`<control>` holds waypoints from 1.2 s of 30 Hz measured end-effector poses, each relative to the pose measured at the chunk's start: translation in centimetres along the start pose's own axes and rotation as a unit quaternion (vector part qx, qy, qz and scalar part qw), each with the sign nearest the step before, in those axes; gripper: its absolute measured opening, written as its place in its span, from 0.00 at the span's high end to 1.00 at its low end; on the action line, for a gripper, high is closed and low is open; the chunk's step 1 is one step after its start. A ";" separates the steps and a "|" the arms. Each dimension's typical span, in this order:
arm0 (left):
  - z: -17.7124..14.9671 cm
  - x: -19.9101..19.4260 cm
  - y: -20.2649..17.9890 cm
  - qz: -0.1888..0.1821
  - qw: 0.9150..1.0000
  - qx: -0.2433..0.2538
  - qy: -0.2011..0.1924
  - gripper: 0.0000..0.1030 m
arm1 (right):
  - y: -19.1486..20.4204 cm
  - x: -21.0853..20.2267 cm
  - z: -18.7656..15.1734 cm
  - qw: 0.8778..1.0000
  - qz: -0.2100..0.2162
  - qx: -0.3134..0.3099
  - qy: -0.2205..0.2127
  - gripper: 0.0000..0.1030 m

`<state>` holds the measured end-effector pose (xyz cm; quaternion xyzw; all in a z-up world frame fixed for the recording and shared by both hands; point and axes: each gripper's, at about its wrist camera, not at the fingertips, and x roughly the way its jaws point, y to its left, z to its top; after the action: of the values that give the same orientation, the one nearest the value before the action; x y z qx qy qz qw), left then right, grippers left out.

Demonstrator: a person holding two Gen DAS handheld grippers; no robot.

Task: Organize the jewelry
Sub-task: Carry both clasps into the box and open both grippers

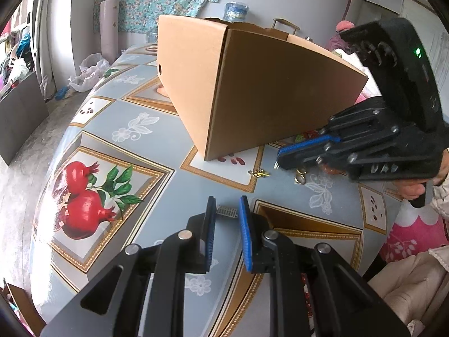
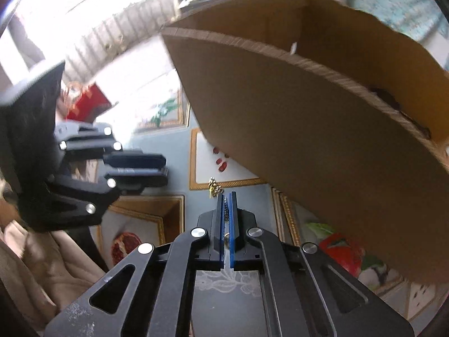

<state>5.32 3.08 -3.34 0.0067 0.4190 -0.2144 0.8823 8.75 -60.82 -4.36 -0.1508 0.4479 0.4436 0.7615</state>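
Right wrist view: a thin beaded chain (image 2: 225,207) sits pinched between the blue pads (image 2: 231,219) of the right tool (image 2: 226,196), which has clamped right down on it, the jaws all but touching. Just ahead of those tips, a small gold piece of jewelry (image 2: 214,187) lies on the table (image 2: 157,146), at the edge of a white square in the patterned cloth. Over to the left, the left tool (image 2: 164,170) points across the table, well apart from the gold piece.

From the left wrist view, the left tool (image 1: 226,210) has its jaws a narrow way apart, gripping a small silvery mesh piece (image 1: 227,211) that spans the gap at the tips. Beyond it lies the same gold piece (image 1: 258,173) on the table (image 1: 157,151), and to its right a gold ring (image 1: 299,179) rests just under the right tool (image 1: 276,165). A hand (image 1: 415,188) holds that tool's grip. Behind everything stands a big cardboard box (image 1: 263,90), open at the top.
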 end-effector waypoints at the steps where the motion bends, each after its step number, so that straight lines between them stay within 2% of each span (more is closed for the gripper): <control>1: 0.0 -0.1 0.1 0.000 1.000 0.000 0.000 0.85 | -0.3 -0.5 0.0 1.000 0.005 0.012 -0.008 0.99; 5: 0.2 -0.7 -0.1 0.001 1.000 0.001 -0.008 0.85 | -1.8 -3.2 -0.5 0.996 0.036 0.067 -0.053 0.99; 9: 0.5 -1.8 -0.6 0.001 1.000 0.007 -0.020 0.85 | -3.0 -5.9 -1.3 0.986 0.069 0.114 -0.102 0.99; 14: 1.4 -4.2 -1.2 -0.006 0.999 0.011 -0.042 0.85 | -3.8 -8.7 -1.4 0.974 0.094 0.136 -0.156 0.99; 18: 3.5 -6.9 -2.0 -0.025 0.997 0.017 -0.074 0.85 | -3.6 -10.4 -0.6 0.962 0.115 0.141 -0.201 0.99; 23: 7.4 -10.2 -4.3 -0.042 0.990 0.056 -0.126 0.85 | -3.6 -12.3 0.7 0.953 0.109 0.130 -0.249 0.99; 27: 11.0 -10.1 -6.1 -0.050 0.984 0.086 -0.147 0.85 | -5.3 -13.7 2.0 0.951 0.087 0.126 -0.270 0.99; 30: 14.1 -7.6 -6.9 -0.064 0.985 0.090 -0.130 0.85 | -7.5 -13.4 3.0 0.953 0.067 0.138 -0.260 0.99; 31: 15.2 -6.0 -7.1 -0.074 0.987 0.086 -0.112 0.85 | -8.1 -13.1 3.3 0.955 0.062 0.143 -0.252 0.99; 33: 16.7 -3.4 -7.5 -0.070 0.991 0.077 -0.078 0.85 | -10.0 -12.0 4.2 0.961 0.047 0.159 -0.222 0.99; 36: 18.9 1.5 -7.5 -0.066 0.997 0.050 -0.008 0.85 | -12.3 -9.8 5.2 0.968 0.033 0.180 -0.173 0.99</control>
<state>17.22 -7.96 9.10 0.0212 0.4002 -0.2927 0.8682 19.54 -69.74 4.50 0.0831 0.3865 0.4001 0.8268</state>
